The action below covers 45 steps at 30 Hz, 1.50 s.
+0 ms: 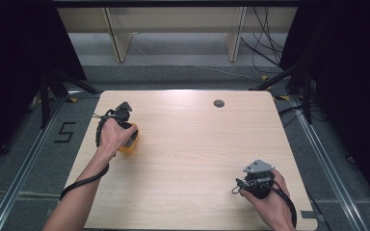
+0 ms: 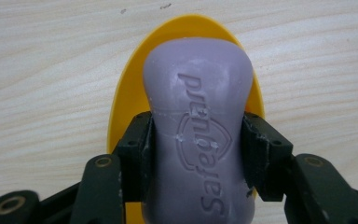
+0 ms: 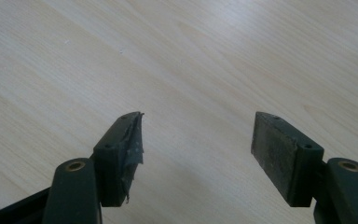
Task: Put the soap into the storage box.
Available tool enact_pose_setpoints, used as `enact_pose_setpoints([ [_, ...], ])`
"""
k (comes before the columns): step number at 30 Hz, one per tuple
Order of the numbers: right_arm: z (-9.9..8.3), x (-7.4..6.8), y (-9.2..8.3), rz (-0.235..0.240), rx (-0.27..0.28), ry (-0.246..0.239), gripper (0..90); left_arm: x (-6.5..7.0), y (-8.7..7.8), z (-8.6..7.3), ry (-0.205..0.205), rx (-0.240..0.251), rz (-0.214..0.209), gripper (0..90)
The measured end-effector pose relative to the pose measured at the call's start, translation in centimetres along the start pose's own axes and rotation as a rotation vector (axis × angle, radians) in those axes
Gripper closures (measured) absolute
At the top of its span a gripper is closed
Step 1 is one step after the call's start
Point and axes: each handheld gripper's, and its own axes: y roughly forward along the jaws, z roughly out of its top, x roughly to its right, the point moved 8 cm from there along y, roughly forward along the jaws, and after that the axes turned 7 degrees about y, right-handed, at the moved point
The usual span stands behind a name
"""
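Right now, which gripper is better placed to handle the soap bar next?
Left. The left gripper is shut on the purple soap bar over the yellow dish. The right gripper is open over bare table, far across from it.

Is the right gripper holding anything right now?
No, the right gripper's fingers stand apart over the bare wooden table.
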Motion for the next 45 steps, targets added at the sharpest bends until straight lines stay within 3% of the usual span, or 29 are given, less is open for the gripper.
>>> enact_pose_setpoints([
  [9, 0.0, 0.0, 0.0, 0.001, 0.003, 0.001, 34.3, 0.1, 0.9, -0.5, 0.049, -0.026, 0.021, 47.8],
  [12, 0.0, 0.0, 0.0, 0.001, -0.001, 0.002, 34.3, 0.0, 0.8, -0.4, 0.049, 0.002, 0.029, 47.1],
  [16, 0.0, -0.1, 0.0, 0.003, -0.002, 0.005, 34.2, 0.2, -0.7, 0.2, 0.063, 0.055, -0.002, 42.1],
  [20, 0.0, 0.0, 0.0, -0.001, 0.003, 0.001, 34.2, 0.1, -1.3, 0.2, 0.077, 0.089, 0.000, 37.4],
  [24, 0.0, 0.0, 0.0, 0.000, 0.002, 0.005, 34.2, 0.0, -2.3, -0.2, 0.087, 0.124, -0.023, 35.0],
  [26, 0.0, 0.0, 0.0, 0.000, 0.003, 0.001, 34.2, 0.3, -2.9, -0.3, 0.084, 0.156, -0.064, 32.9],
  [29, 0.0, 0.0, 0.0, 0.000, -0.001, 0.000, 34.2, 0.1, -3.8, -0.7, 0.133, 0.200, -0.052, 29.7],
  [35, 0.0, 0.0, 0.0, -0.002, 0.003, 0.002, 34.2, 0.0, -5.3, -1.6, 0.165, 0.260, -0.068, 25.3],
  [36, 0.0, 0.0, 0.0, -0.002, 0.003, 0.002, 34.2, 0.0, -5.8, -2.1, 0.188, 0.288, -0.062, 25.3],
  [40, 0.0, 0.0, 0.0, -0.002, 0.003, 0.002, 34.2, 0.2, -6.4, -3.0, 0.218, 0.310, -0.087, 24.7],
  [41, 0.0, -0.1, -0.1, 0.001, -0.004, 0.022, 34.2, 0.5, -6.5, -3.4, 0.226, 0.353, -0.102, 24.7],
  [43, -0.1, -0.2, -0.1, 0.001, -0.004, 0.025, 34.2, 0.4, -6.7, -3.8, 0.243, 0.338, -0.107, 24.7],
  [44, -0.1, -0.2, -0.1, 0.000, -0.004, 0.024, 34.2, 0.4, -6.8, -4.4, 0.253, 0.366, -0.116, 24.7],
  [45, -0.1, -0.2, -0.1, 0.000, -0.004, 0.024, 34.2, 0.4, -6.9, -4.8, 0.261, 0.356, -0.119, 24.7],
])
